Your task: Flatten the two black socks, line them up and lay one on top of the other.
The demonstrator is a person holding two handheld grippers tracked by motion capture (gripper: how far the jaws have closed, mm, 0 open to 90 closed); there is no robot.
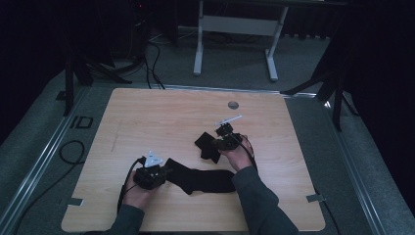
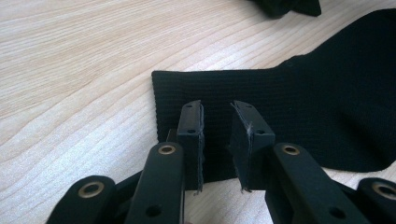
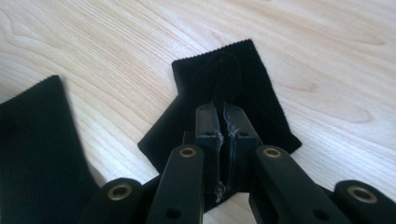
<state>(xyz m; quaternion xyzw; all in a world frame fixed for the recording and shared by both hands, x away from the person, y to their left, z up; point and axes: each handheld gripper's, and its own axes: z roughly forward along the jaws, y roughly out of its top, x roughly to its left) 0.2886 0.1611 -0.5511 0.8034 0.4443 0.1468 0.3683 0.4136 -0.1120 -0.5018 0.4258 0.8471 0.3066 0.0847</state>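
Note:
Two black socks lie on the wooden table. The longer sock is spread flat near the front edge, and its ribbed cuff lies under my left gripper. That gripper is open, its jaws a small gap apart just over the cuff. The second sock is folded in a small heap towards the middle. My right gripper is shut on a raised pinch of this sock. In the high view the right gripper sits at the heap's right side.
A round grey cable hole is set in the table's far side. Behind the table stand a white desk frame, dark tripod legs and cables on the floor. Tape tabs mark the front corners.

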